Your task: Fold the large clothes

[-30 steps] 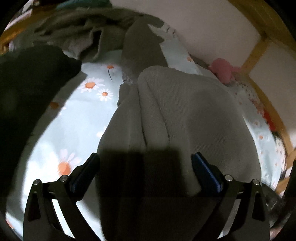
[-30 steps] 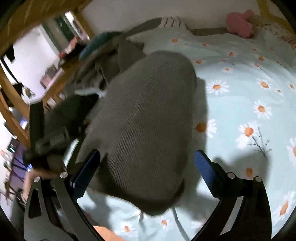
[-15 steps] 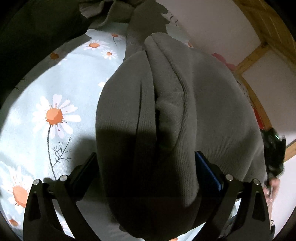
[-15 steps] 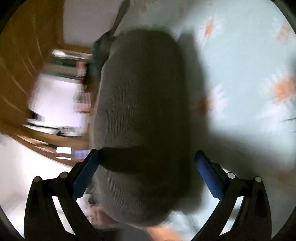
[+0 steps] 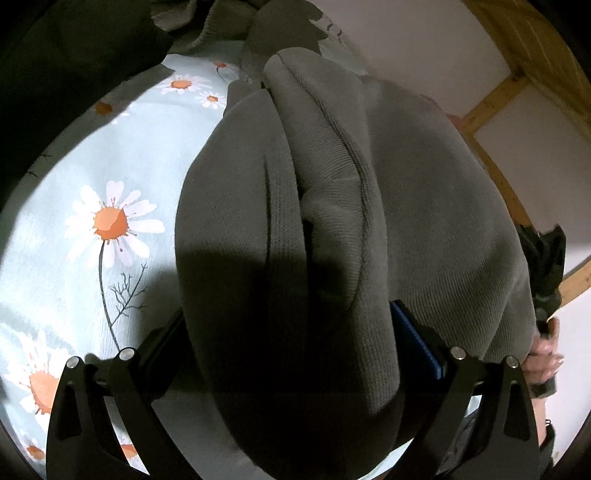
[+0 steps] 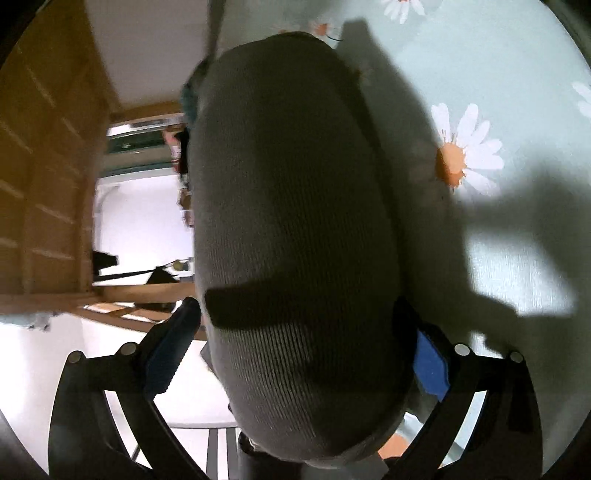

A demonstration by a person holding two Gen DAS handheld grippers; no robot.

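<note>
1. Left wrist view: the daisy-print bedsheet (image 5: 85, 177) fills the frame from 7 to 11 o'clock, with a heap of other clothes (image 5: 207, 22) at 12. If the carried bundle swings wide it could drag across that heap and tangle with it.
2. The grey knit garment (image 5: 332, 221), folded into a thick bundle, fills the centre of both views and appears to hang above the sheet, casting a shadow on it. Its layers overlap loosely at 12 o'clock; I judge a jerk or uneven pull would let them slide open and undo the fold.
3. The left gripper (image 5: 291, 332) has its fingers spread wide, with the bundle wedged between the pads. The right gripper (image 6: 295, 339) holds the other end (image 6: 295, 206) the same way. Such a broad, soft hold looks weak: if either side slackens, that end could drop.
4. A hand (image 5: 546, 354) shows at 4 o'clock in the left view, close to the garment's edge; crowding there risks snagging the knit.
</note>
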